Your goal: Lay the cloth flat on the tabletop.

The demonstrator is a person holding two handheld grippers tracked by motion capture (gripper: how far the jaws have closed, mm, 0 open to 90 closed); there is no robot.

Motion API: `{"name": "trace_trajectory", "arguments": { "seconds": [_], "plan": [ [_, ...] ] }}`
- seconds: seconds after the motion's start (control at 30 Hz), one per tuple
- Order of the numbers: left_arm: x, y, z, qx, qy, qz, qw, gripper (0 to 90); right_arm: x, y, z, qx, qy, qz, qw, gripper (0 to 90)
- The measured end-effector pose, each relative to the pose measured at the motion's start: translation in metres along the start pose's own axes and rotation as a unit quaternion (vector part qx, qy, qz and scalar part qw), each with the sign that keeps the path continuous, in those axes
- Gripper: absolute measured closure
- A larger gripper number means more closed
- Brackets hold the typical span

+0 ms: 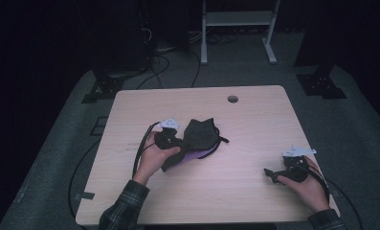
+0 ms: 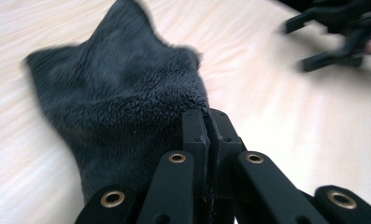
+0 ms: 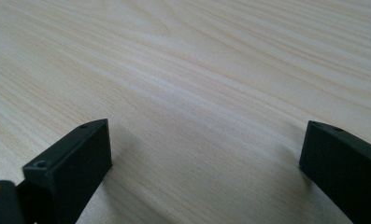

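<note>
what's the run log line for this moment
left tongs: shut on dark fleece cloth | right tongs: open over bare table

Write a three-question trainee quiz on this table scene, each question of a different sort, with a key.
1. True or false: the left gripper is shut on the dark grey fleece cloth.
2. How do the right gripper jaws stand? A) pressed together B) wide apart over bare wood C) clamped on cloth
3. Fill in: in the high view, a ______ underside shows below the cloth's lifted edge.

Key: 1 true. 2 B, above the light wooden table. 3 purple.
</note>
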State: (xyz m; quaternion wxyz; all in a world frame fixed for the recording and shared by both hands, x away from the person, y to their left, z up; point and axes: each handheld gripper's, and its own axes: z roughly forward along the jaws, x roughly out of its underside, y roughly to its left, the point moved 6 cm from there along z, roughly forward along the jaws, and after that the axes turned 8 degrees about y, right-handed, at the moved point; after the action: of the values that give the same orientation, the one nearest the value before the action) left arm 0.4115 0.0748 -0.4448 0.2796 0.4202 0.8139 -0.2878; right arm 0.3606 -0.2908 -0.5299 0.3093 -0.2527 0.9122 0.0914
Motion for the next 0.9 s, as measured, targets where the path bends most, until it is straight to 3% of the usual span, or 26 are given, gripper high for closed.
{"name": "trace_trajectory", "arguments": {
  "seconds": [0.07, 0.1, 0.13, 0.17, 0.2, 0.3, 0.37, 0.4, 0.43, 0.47, 0.5, 0.53, 0.57, 0.6, 0.63, 0.67, 0.7, 0.73, 0.77, 0.8, 0.9],
  "plan": [
    [-0.003, -0.014, -0.012, 0.010, -0.017, 0.008, 0.9998, 86.9, 0.000, 0.000, 0.000, 0.000, 0.000, 0.000, 1.0000, 1.5],
    [-0.003, -0.014, -0.012, 0.010, -0.017, 0.008, 0.9998, 87.0, 0.000, 0.000, 0.000, 0.000, 0.000, 0.000, 1.0000, 1.5],
    [-0.007, -0.019, -0.023, 0.014, -0.036, 0.011, 0.9992, 87.0, 0.000, 0.000, 0.000, 0.000, 0.000, 0.000, 1.0000, 1.5],
    [-0.007, -0.019, -0.023, 0.014, -0.036, 0.011, 0.9992, 87.0, 0.000, 0.000, 0.000, 0.000, 0.000, 0.000, 1.0000, 1.5],
    [-0.011, -0.019, -0.036, 0.006, -0.055, 0.012, 0.9984, 87.0, 0.000, 0.000, 0.000, 0.000, 0.000, 0.000, 1.0000, 1.5],
    [-0.012, -0.015, -0.049, -0.009, -0.068, 0.010, 0.9976, 87.0, 0.000, 0.000, 0.000, 0.000, 0.000, 0.000, 1.0000, 1.5],
    [-0.010, -0.006, -0.060, -0.023, -0.078, 0.001, 0.9967, 87.0, 0.000, 0.000, 0.000, 0.000, 0.000, 0.000, 1.0000, 1.5],
    [-0.005, 0.005, -0.071, -0.039, -0.086, -0.012, 0.9955, 87.0, 0.000, 0.000, 0.000, 0.000, 0.000, 0.000, 1.0000, 1.5],
    [-0.005, 0.005, -0.071, -0.039, -0.086, -0.012, 0.9955, 86.9, 0.000, 0.000, 0.000, 0.000, 0.000, 0.000, 1.0000, 1.5],
    [0.003, 0.018, -0.080, -0.058, -0.093, -0.028, 0.9935, 86.9, 0.000, 0.000, 0.000, 0.000, 0.000, 0.000, 1.0000, 1.5],
    [0.003, 0.018, -0.080, -0.058, -0.093, -0.028, 0.9935, 86.9, 0.000, 0.000, 0.000, 0.000, 0.000, 0.000, 1.0000, 1.5],
    [0.012, 0.033, -0.088, -0.075, -0.095, -0.047, 0.9915, 86.9, 0.000, 0.000, 0.000, 0.000, 0.000, 0.000, 1.0000, 1.5],
    [0.012, 0.033, -0.088, -0.075, -0.095, -0.047, 0.9915, 86.9, 0.000, 0.000, 0.000, 0.000, 0.000, 0.000, 1.0000, 1.5],
    [0.024, 0.048, -0.094, -0.095, -0.093, -0.068, 0.9888, 86.9, 0.000, 0.000, 0.000, 0.000, 0.000, 0.000, 1.0000, 1.5],
    [0.024, 0.048, -0.094, -0.095, -0.093, -0.068, 0.9888, 86.9, 0.000, 0.000, 0.000, 0.000, 0.000, 0.000, 1.0000, 1.5],
    [0.035, 0.062, -0.097, -0.105, -0.091, -0.091, 0.9862, 86.9, 0.000, 0.000, 0.000, 0.000, 0.000, 0.000, 1.0000, 1.5],
    [0.035, 0.062, -0.097, -0.105, -0.091, -0.091, 0.9862, 86.9, 0.000, 0.000, 0.000, 0.000, 0.000, 0.000, 1.0000, 1.5],
    [0.047, 0.074, -0.097, -0.118, -0.080, -0.110, 0.9836, 86.8, 0.000, 0.000, 0.000, 0.000, 0.000, 0.000, 1.0000, 1.6],
    [0.047, 0.074, -0.097, -0.118, -0.080, -0.110, 0.9836, 86.8, 0.000, 0.000, 0.000, 0.000, 0.000, 0.000, 1.0000, 1.6],
    [0.058, 0.085, -0.095, -0.130, -0.068, -0.128, 0.9810, 86.7, 0.000, 0.000, 0.000, 0.000, 0.000, 0.000, 1.0000, 1.5],
    [0.067, 0.093, -0.092, -0.140, -0.054, -0.136, 0.9794, 84.3, 0.000, 0.000, 0.000, 0.000, 0.000, 0.000, 1.0000, 1.5]
  ]
}}
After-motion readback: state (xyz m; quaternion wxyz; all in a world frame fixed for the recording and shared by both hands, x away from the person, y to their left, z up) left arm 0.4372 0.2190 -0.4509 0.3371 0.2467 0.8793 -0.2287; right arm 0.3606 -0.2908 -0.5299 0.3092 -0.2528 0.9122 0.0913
